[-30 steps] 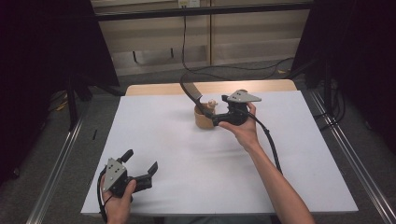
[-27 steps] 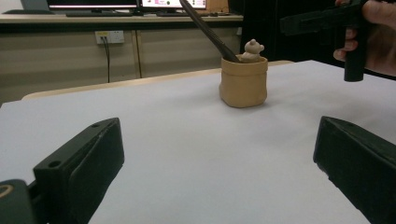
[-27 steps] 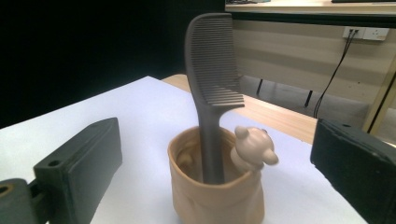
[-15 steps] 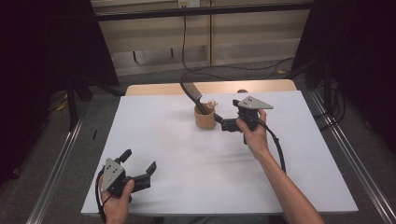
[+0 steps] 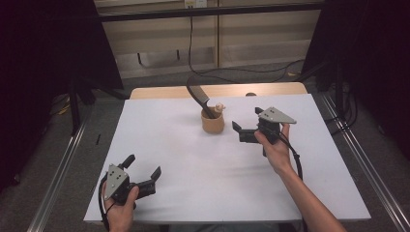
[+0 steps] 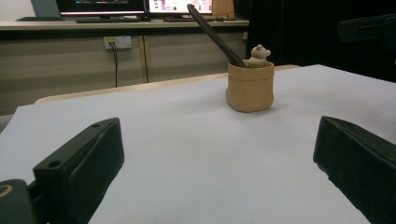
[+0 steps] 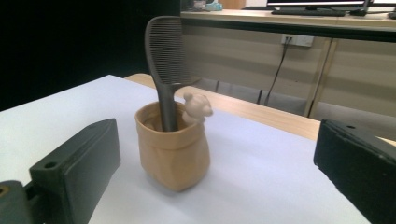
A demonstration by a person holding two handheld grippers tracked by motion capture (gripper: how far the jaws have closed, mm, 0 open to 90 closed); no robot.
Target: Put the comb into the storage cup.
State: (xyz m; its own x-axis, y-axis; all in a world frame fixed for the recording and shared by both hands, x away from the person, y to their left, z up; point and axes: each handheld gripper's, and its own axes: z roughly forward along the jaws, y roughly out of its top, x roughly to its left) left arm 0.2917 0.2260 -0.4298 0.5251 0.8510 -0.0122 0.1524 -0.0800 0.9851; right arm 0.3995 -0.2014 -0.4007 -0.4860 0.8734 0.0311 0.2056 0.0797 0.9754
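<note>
High view: tan holder [image 5: 212, 122] stands upright on the white worktop [image 5: 183, 159], toward the far edge, centre. A dark slotted spatula [image 5: 199, 96] rises out of it, leaning left and away. A small pale figure [image 5: 219, 107] sits at the rim.

Right tool [image 5: 243, 127] held just right of the holder, near it but apart, jaws spread, nothing between them. Left tool [image 5: 143, 173] low at the near left corner of the worktop, well apart from the holder, jaws likewise spread and empty.

Right gripper view: holder [image 7: 173, 147] close up between the two black jaws, not touched by either. Soft creased walls and the ridged spatula [image 7: 163, 56] blade show here, detail lost from above. The figure [image 7: 196, 107] reads as a small bear perched on the rim.

Left gripper view: holder [image 6: 250, 85] far off across bare worktop [image 6: 187, 154], spatula [image 6: 212, 32] handle slanting up left. Monitors on a desk in the background.
</note>
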